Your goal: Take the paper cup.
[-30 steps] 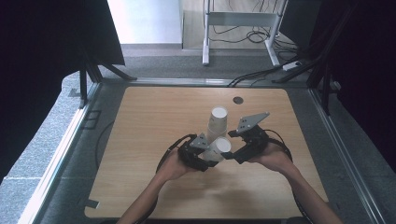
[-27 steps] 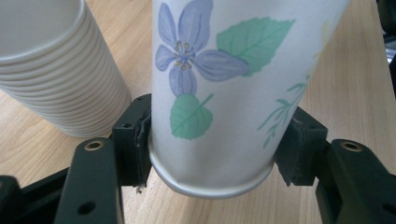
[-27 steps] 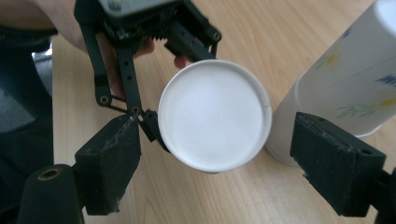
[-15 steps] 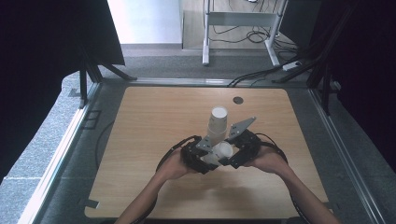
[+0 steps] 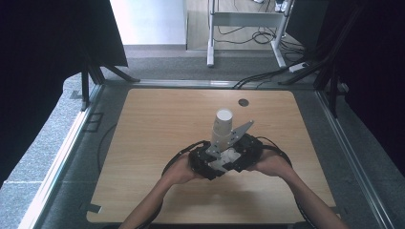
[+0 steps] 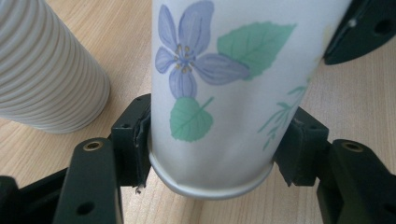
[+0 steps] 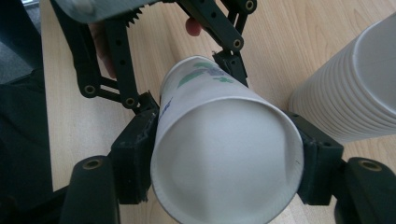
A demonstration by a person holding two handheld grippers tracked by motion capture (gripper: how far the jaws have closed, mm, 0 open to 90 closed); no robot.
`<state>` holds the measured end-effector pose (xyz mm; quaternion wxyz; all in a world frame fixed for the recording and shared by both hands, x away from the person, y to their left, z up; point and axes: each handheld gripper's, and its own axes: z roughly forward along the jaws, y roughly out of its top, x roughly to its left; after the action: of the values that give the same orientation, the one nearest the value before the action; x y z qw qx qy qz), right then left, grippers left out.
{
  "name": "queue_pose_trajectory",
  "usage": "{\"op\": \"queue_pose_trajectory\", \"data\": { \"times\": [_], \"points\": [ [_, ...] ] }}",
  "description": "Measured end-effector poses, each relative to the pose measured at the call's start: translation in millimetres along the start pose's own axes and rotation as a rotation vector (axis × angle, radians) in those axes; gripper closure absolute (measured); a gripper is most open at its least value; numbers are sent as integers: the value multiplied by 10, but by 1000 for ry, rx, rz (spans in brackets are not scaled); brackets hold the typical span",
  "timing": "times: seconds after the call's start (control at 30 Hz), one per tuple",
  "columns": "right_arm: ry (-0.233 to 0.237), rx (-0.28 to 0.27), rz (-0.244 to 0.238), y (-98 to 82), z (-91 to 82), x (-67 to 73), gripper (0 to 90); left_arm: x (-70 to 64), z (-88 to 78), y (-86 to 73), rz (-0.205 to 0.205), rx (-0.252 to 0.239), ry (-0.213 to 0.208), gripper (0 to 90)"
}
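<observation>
Since 1 s ago, right tool (image 7: 224,186) has come in beside left tool (image 6: 212,154) and its jaws have just been closing, w/ the flowered paper cup (image 6: 224,84) between them. Both tools now grip that cup: left at its base end, right at the open rim. Cup lies tilted just above table (image 5: 143,143), near front centre, beside the stack of ribbed cups (image 5: 222,129), which stands upright.
</observation>
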<state>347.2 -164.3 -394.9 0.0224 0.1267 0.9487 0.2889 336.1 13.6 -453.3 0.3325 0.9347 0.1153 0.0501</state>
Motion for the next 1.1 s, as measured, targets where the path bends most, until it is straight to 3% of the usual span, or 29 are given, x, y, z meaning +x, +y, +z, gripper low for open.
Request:
{"op": "queue_pose_trajectory", "data": {
  "times": [0.17, 0.23, 0.27, 0.3, 0.33, 0.57, 0.83, 1.1],
  "points": [
    [10, -7, 9, -5, -14, 9, 368, -2, 11, 0, -4, -8, -6, 313],
    [12, -16, 17, -10, -26, 8, 369, 2, 2, -1, -20, -27, -13, 257],
    [12, -35, 26, -21, -56, 3, 369, 10, -11, -3, -26, -38, -11, 180],
    [12, -35, 26, -21, -56, 3, 369, 14, -20, -4, -32, -46, -13, 180],
    [11, -62, 35, -35, -92, -2, 370, 21, -39, -8, -43, -63, -15, 133],
    [12, -159, 54, -94, -223, -15, 370, 73, -195, -37, -104, -181, -43, 27],
    [11, -269, 64, -171, -339, 5, 371, 74, -375, -65, -110, -282, -72, 12],
    [19, -369, 74, -294, -375, 19, 370, 52, -435, -85, -91, -333, -84, 44]
  ]
}}
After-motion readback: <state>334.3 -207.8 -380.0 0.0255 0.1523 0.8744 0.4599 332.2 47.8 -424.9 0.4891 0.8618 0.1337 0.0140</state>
